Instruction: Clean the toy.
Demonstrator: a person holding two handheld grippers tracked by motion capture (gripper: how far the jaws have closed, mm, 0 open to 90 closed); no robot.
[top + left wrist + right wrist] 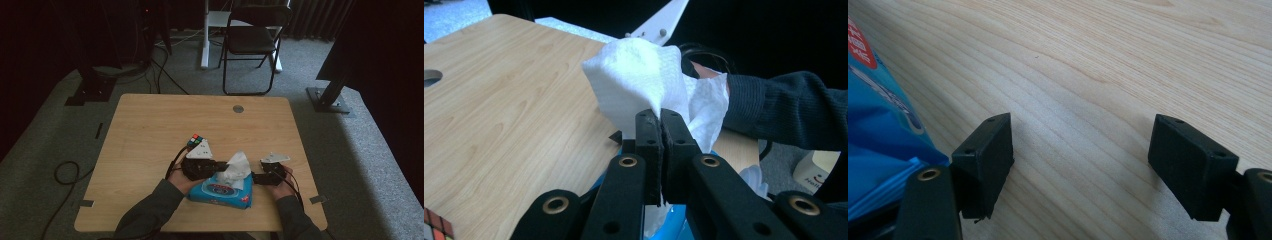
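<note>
Puzzle cube (196,141) on wooden table (150,130); black folding chair (252,40) beyond, on grey carpet.

A crumpled white tissue (237,165) stands pulled up from the blue tissue pack (222,192).

puzzle cube (435,230) cut off at the corner; tissue pack (878,125) half beyond the edge

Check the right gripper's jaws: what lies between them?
Nothing but bare table. In the right gripper view the right gripper stands open over plain wood, with the blue tissue pack just outside one jaw.
</note>
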